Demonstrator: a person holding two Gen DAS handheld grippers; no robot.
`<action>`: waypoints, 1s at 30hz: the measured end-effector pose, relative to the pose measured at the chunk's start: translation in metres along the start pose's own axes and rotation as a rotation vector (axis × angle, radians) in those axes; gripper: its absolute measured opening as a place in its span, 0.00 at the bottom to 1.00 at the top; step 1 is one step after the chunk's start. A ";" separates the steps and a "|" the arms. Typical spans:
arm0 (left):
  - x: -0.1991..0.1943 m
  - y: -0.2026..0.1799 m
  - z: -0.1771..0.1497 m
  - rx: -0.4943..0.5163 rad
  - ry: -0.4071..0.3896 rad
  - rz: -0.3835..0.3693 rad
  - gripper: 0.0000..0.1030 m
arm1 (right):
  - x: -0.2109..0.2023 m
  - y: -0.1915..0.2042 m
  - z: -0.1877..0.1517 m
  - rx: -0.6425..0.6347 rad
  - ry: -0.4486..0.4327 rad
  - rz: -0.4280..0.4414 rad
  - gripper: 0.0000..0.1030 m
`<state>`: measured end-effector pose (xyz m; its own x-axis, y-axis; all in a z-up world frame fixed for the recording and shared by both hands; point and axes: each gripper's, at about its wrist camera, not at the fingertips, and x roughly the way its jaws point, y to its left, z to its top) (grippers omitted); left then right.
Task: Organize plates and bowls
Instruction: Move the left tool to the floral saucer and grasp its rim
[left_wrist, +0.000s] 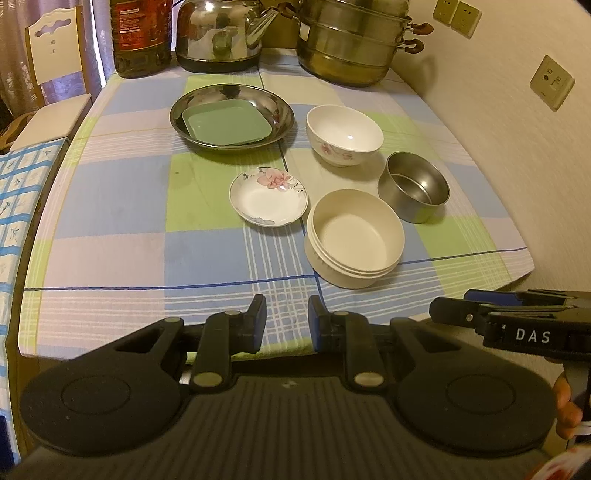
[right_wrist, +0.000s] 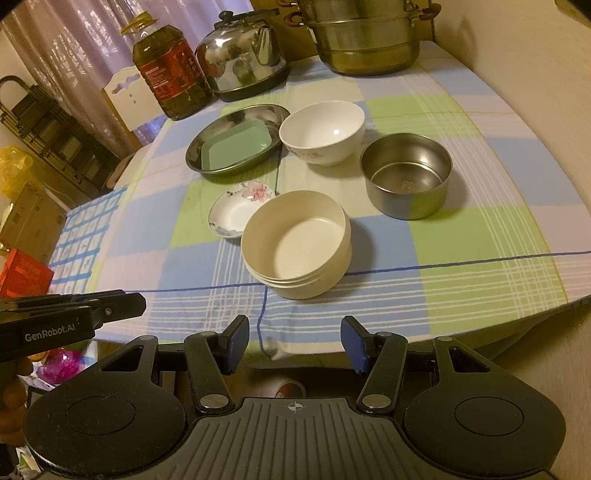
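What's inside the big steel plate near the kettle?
A green square tray lies flat inside the steel plate, and nothing rests on the tray. The tray covers most of the plate's floor, so what lies beneath it can't be seen.

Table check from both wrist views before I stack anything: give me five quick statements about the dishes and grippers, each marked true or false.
1. The green square plate lies inside the steel dish. True.
2. The steel bowl holds food. False: it is empty.
3. The flowered saucer is stacked in the cream bowl. False: it sits on the cloth beside it.
4. The left gripper and right gripper both hold nothing. True.
5. The white flowered bowl is upside down. False: it stands upright, opening up.
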<state>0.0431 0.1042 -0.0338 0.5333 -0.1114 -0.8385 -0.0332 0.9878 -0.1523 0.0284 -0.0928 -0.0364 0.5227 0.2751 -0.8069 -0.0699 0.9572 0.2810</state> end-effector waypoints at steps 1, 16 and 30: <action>0.000 0.000 0.000 -0.001 0.001 0.001 0.21 | 0.000 0.000 0.000 0.000 0.000 0.000 0.54; 0.009 -0.001 0.006 0.005 0.030 0.004 0.21 | 0.005 -0.005 0.000 0.038 0.018 0.001 0.54; 0.032 0.022 0.038 0.006 0.009 0.012 0.21 | 0.015 -0.019 0.021 0.116 -0.033 -0.016 0.54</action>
<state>0.0919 0.1263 -0.0444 0.5257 -0.1009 -0.8447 -0.0341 0.9896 -0.1394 0.0551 -0.1088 -0.0427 0.5510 0.2550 -0.7946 0.0363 0.9440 0.3281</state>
